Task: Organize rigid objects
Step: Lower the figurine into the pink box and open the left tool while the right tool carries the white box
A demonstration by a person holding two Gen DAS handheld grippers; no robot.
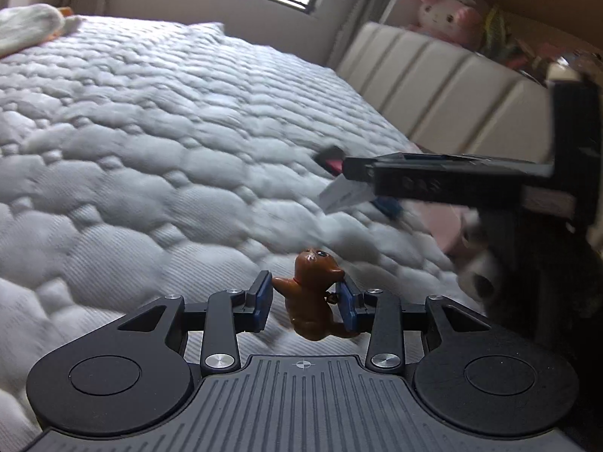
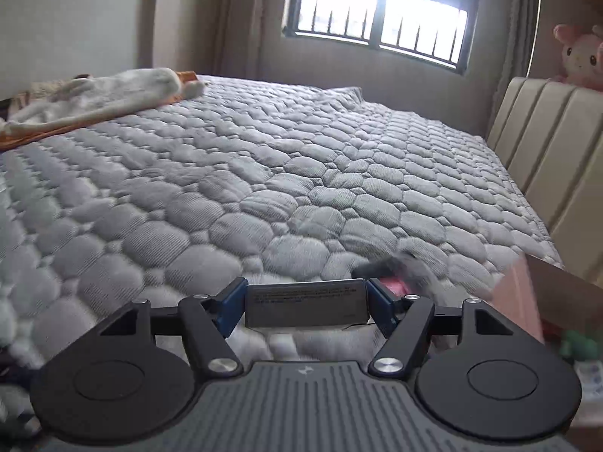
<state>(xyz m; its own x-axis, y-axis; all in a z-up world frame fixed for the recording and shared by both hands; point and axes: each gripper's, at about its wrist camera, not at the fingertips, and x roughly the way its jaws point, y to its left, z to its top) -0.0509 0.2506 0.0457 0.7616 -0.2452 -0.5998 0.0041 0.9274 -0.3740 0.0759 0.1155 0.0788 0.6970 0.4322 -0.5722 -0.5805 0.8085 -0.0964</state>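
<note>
Left gripper (image 1: pixel 306 303): jaws clenched on brown figurine (image 1: pixel 311 299), carried upright just above quilted bed (image 1: pixel 150 150). Right gripper (image 2: pixel 306 303): jaws clamped on grey card (image 2: pixel 306 302), long axis spanning pad to pad. Pink box (image 2: pixel 522 293) close on right, nearer right gripper; probable drop point.

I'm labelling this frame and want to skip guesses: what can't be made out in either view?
- Print on the grey card in the right hand-held gripper: right wrist view, too small and blurred.
- Red-and-black item behind that card: smeared by motion, partly hidden by the gripper.
- Pink and white things at the right: left wrist view, blurred, covered by the right hand-held gripper.
- Underside of the brown figurine: hidden by the left hand-held gripper.
</note>
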